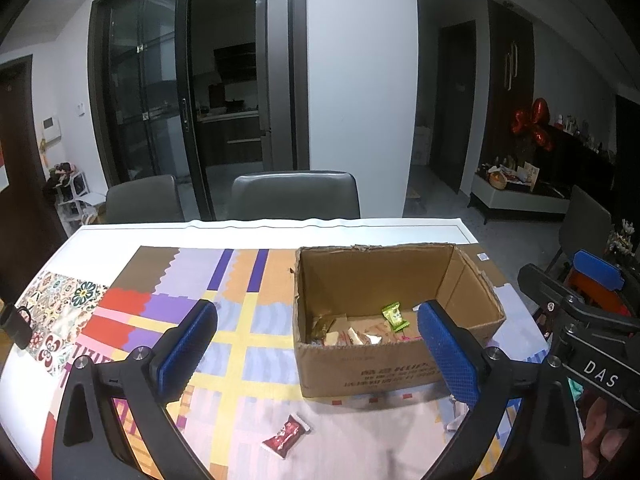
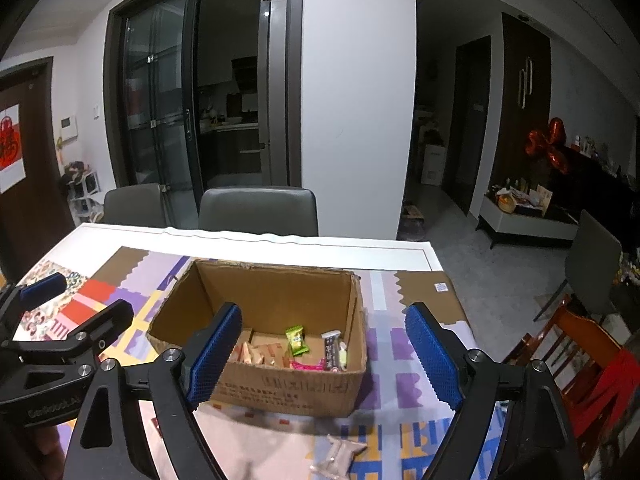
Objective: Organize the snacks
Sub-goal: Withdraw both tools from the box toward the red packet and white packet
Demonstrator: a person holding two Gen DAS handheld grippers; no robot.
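An open cardboard box stands on the patterned tablecloth and holds several snack packets, among them a green one and a dark bar. A red snack packet lies on the cloth in front of the box, below my open, empty left gripper. A pale clear packet lies on the cloth below my open, empty right gripper, which hovers over the box's front wall. Each gripper shows at the edge of the other's view.
The table has a white far edge with two grey chairs behind it. A wooden chair with red cloth stands at the right. The colourful cloth spreads left of the box.
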